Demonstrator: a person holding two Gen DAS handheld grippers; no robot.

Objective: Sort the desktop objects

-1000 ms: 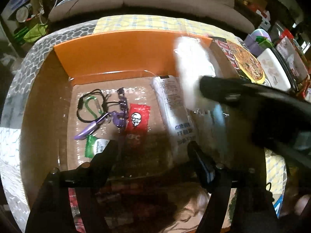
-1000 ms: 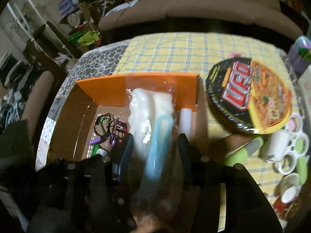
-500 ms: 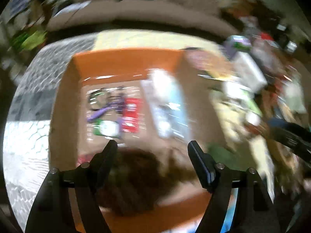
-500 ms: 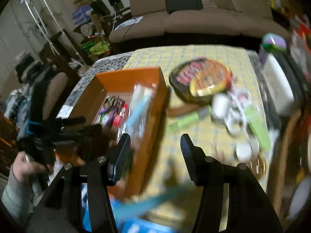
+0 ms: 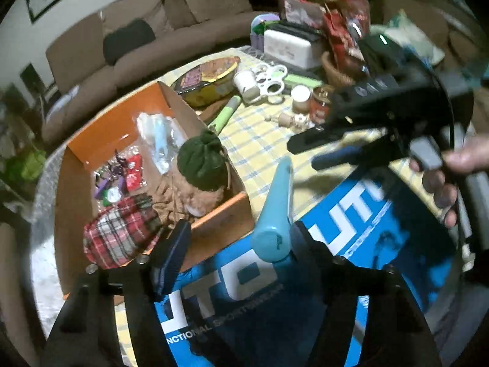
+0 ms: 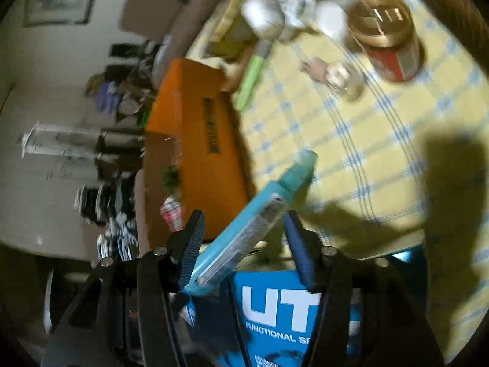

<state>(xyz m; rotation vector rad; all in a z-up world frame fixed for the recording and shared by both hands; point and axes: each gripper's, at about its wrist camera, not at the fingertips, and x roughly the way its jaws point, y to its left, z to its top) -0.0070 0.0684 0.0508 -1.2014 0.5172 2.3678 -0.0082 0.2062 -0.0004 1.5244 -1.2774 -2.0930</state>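
Note:
An orange cardboard box (image 5: 146,113) stands on the yellow checked tablecloth (image 5: 259,140). It holds a white and blue packet (image 5: 159,134), a red sachet, a green-capped doll (image 5: 200,165) and a plaid pouch (image 5: 119,232). The box's side also shows in the right wrist view (image 6: 201,153). A light blue tool (image 5: 275,211) lies over a blue printed package (image 5: 305,281) by the box. My left gripper (image 5: 238,244) is open beside the tool. My right gripper (image 6: 244,238) is open just above the same tool (image 6: 256,214); it also shows in the left wrist view (image 5: 333,146).
On the cloth behind lie a green-handled tool (image 5: 226,113), a round noodle bowl (image 5: 207,79), white tape rolls (image 5: 269,82), small jars and a red candle jar (image 6: 388,39). A white box and snack packets stand at the back right. A brown sofa runs behind the table.
Both grippers have pulled back from over the box toward the table's near right. The white and blue packet that my right gripper held now lies in the box. The light blue tool now lies below both grippers.

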